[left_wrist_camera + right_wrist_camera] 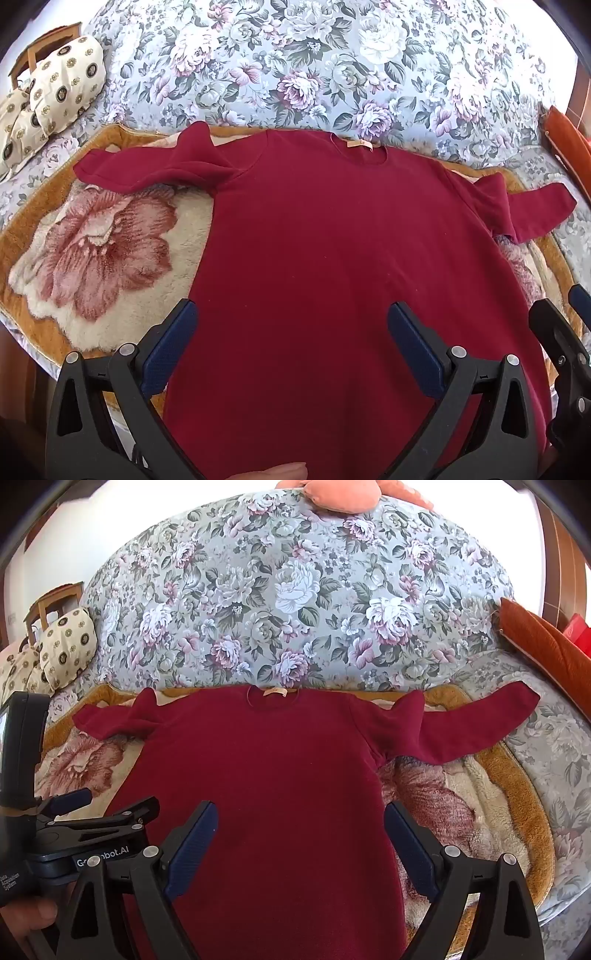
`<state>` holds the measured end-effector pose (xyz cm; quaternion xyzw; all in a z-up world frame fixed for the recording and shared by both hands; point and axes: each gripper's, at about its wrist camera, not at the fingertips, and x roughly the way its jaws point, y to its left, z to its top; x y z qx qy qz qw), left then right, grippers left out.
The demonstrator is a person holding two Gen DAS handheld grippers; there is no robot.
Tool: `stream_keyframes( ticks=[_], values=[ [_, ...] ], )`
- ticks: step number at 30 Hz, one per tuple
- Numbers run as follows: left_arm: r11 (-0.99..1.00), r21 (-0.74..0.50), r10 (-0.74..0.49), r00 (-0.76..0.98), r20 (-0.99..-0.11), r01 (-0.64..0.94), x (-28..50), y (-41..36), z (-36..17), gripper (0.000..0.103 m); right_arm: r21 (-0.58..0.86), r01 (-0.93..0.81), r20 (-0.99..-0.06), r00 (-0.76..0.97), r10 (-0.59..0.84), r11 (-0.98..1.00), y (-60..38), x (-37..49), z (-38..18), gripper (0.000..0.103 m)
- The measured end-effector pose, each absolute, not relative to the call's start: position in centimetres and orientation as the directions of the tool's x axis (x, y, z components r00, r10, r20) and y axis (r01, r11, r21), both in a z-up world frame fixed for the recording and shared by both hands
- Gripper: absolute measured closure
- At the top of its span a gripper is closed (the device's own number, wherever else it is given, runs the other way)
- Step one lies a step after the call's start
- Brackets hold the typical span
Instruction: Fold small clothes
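The dark red sweater (273, 775) lies spread flat, face down, on a fleece flower blanket (461, 812) over the floral sofa (295, 602), collar toward the sofa's backrest. Both sleeves (461, 723) stick out to the sides, bunched at the shoulders. No fold looks made yet, so judging by this, 0 steps are done. The left hand-held gripper (291, 350) and right hand-held gripper (299, 845) hover released over the sweater's lower half, holding nothing.

My left gripper (291, 321) and right gripper (299, 821) share black plastic frames, silver rivets and navy textured pads (192, 843); white lettering marks the left one's body.
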<state>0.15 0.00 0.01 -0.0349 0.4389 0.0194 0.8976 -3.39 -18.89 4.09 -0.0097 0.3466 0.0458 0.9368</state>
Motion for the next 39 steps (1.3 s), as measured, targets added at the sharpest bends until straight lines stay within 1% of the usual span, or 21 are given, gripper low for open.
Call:
stream_keyframes(
  ticks=[11,17,21,29,39],
  values=[
    [0.996,-0.063,-0.008,0.611,-0.792,-0.069,0.5,-0.4,-0.3,0.0,-0.009,-0.087,-0.664,0.745,0.059,0.996,-18.4,-2.9,3.5,0.013],
    [0.992,-0.108,-0.047,0.606,-0.794,-0.064,0.5,0.4,-0.3,0.0,-0.037,-0.076,-0.679,0.734,0.03,0.996,-18.3,-2.7,3.2,0.013],
    [0.989,-0.132,-0.069,0.598,-0.799,-0.063,0.7,0.7,-0.3,0.0,-0.063,-0.061,-0.708,0.706,-0.002,0.996,-18.3,-2.2,3.3,0.013],
    [0.985,-0.162,-0.092,0.591,-0.802,-0.067,0.7,1.1,-0.3,0.0,-0.055,-0.057,-0.73,0.683,-0.001,0.997,-18.6,-1.6,2.9,0.013],
    [0.982,-0.177,-0.105,0.59,-0.8,-0.066,0.7,1.2,-0.1,0.0,-0.058,-0.057,-0.733,0.68,-0.004,0.997,-18.7,-1.6,2.9,0.013]
  ],
)
